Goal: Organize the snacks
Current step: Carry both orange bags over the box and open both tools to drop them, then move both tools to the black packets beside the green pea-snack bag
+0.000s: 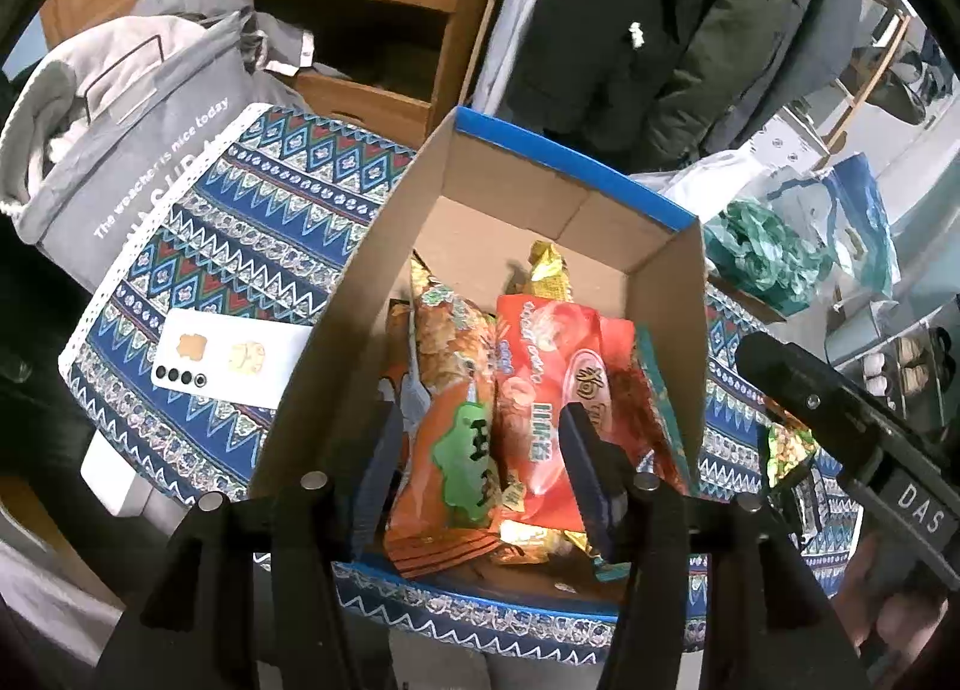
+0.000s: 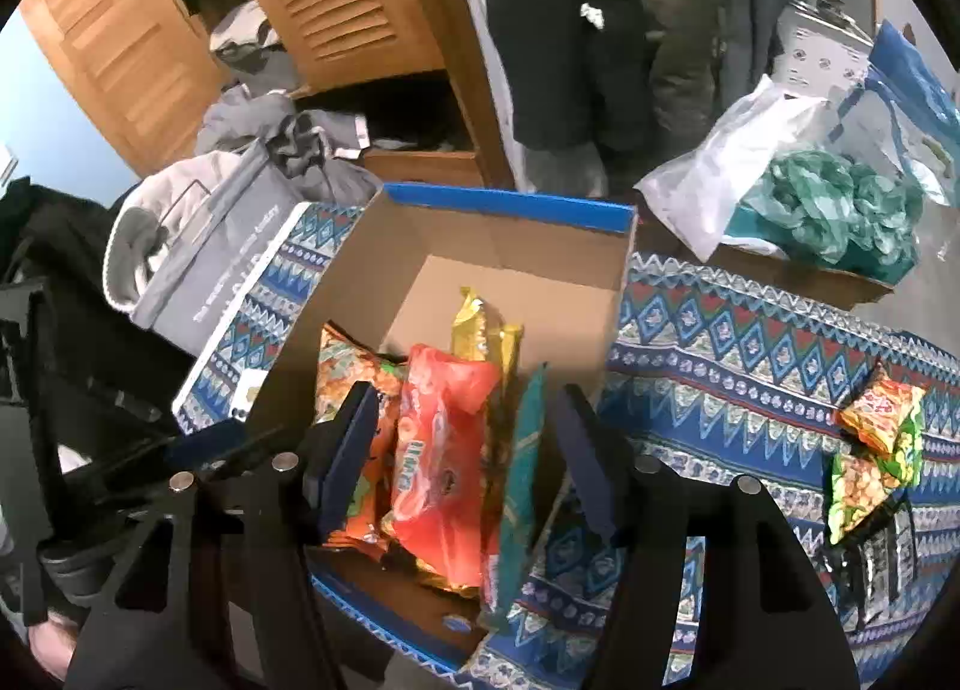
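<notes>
Two hand-held grippers hang over an open cardboard box (image 1: 336,330) with blue-edged flaps, which sits on a desk (image 1: 240,246) covered in a blue patterned cloth. The left hand-held gripper (image 1: 480,480) has its jaws partly spread around the near ends of an orange snack bag (image 1: 450,420) and a red snack bag (image 1: 540,390); the pads do not visibly press on either. The right hand-held gripper (image 2: 468,462) stands wider, straddling the red bag and a teal packet (image 2: 522,480) upright against the box's right wall, holding nothing. A gold packet (image 2: 480,324) stands behind them inside the box.

Only the left wrist view shows a white phone (image 1: 234,360) lying on the cloth left of the box. The right wrist view alone shows clearly the two small snack packs (image 2: 876,450) left out on the cloth, well right of the box, and a dark packet (image 2: 876,558) just below them.
</notes>
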{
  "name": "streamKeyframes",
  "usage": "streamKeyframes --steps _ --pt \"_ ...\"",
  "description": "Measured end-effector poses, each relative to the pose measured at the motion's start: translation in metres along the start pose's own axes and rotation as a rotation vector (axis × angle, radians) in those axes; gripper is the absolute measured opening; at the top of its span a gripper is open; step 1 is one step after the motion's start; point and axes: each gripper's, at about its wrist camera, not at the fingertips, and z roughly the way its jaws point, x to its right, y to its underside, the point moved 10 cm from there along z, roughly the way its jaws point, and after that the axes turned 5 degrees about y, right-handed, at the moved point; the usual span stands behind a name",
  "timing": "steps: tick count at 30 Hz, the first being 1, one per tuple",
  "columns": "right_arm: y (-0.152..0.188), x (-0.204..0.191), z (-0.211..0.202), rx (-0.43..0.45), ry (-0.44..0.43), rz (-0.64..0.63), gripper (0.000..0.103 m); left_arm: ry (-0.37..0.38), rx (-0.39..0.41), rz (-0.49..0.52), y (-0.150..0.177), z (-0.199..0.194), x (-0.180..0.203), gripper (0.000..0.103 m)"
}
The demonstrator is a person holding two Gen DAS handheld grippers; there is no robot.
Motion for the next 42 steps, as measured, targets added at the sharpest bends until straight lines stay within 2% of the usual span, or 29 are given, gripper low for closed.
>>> streamKeyframes --steps 7,19,32,42 --pt "0.001 0.012 -0.010 0.015 0.027 -0.001 0.067 0.024 0.012 0.029 0.002 -0.006 0.019 0.063" --pt "0.011 0.053 -0.035 0.038 0.091 0.001 0.071 0.048 0.020 0.099 0.007 -0.006 0.064 0.067" --pt "0.044 0.144 -0.063 0.023 0.188 0.086 0.071 0.087 -0.037 0.200 0.033 0.008 0.136 0.070" --pt "0.073 0.204 -0.083 0.012 0.230 0.167 0.072 0.066 -0.061 0.288 0.052 0.019 0.174 0.070"
